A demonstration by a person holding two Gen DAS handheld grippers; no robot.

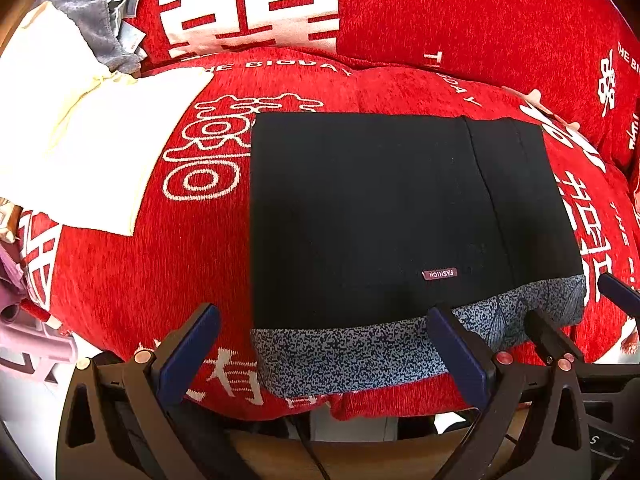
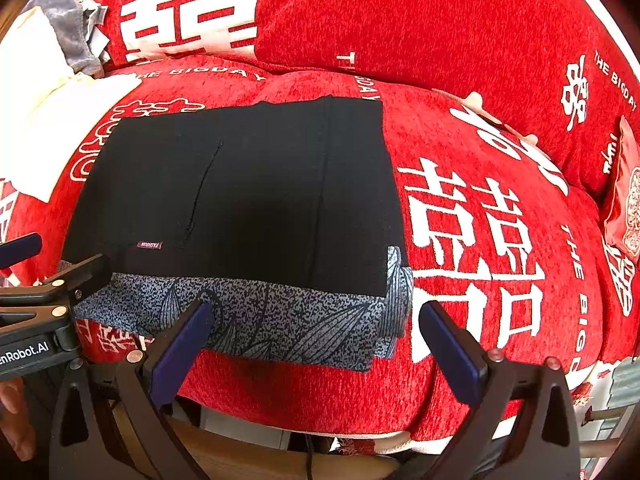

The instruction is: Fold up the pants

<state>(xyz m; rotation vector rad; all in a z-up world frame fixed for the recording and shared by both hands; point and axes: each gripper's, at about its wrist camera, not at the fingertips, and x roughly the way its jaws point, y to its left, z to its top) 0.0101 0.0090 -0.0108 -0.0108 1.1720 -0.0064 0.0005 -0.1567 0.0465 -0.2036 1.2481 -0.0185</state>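
Note:
The black pants [image 1: 372, 216] lie folded into a flat rectangle on the red sofa seat [image 1: 160, 264], with a blue-grey speckled band [image 1: 348, 354] along the near edge and a small "FASHION" label [image 1: 439, 274]. They also show in the right wrist view [image 2: 240, 200]. My left gripper [image 1: 324, 344] is open and empty, its fingertips just at the near edge of the speckled band. My right gripper [image 2: 316, 332] is open and empty over the band's right end [image 2: 304, 324]. The right gripper's fingers [image 1: 548, 332] show at the lower right of the left wrist view.
A pale yellow folded cloth [image 1: 80, 140] lies on the seat to the left, a grey cloth [image 1: 92, 20] behind it. Red back cushions [image 1: 460, 12] with white characters rise behind. A red packet [image 2: 624, 200] sits at the far right. The seat's front edge drops off below the grippers.

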